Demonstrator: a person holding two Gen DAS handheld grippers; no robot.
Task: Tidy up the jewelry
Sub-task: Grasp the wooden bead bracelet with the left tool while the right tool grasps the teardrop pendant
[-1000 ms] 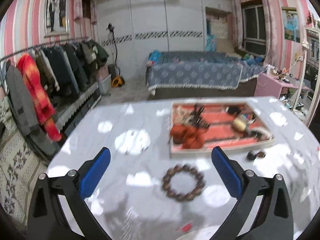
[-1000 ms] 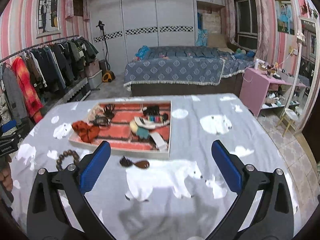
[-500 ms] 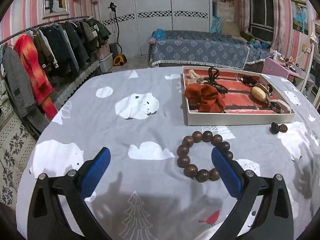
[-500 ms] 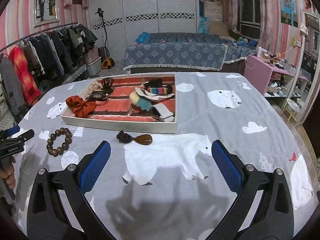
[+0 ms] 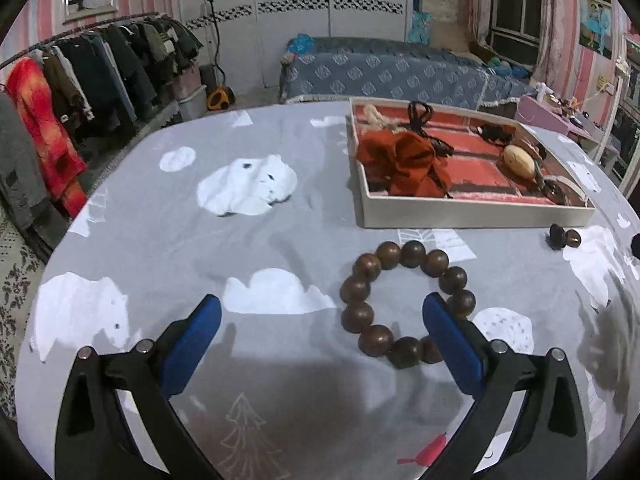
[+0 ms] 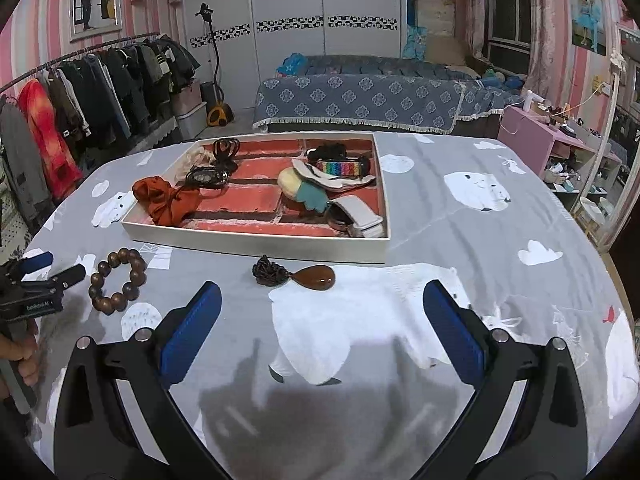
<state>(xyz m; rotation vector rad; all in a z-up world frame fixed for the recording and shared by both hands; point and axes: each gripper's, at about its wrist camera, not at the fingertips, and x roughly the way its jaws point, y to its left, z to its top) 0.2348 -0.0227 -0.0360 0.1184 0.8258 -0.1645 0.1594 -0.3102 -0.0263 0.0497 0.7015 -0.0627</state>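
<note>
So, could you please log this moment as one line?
left gripper: open, at bead bracelet | right gripper: open, near pendant | tray: part-filled

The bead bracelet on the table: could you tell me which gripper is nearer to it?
Left. The left gripper is open right at the bracelet, one finger overlapping its ring. The right gripper is open further along the table, facing the pendant.

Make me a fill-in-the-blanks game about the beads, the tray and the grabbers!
1. The bead bracelet lies on the tablecloth, ____ the tray.
2. The left gripper is ____, with nothing between its fingers.
3. The pendant lies ahead of the ____ gripper.
4. The orange cloth sits ____ the tray.

Missing words: outside; open; right; inside
</note>
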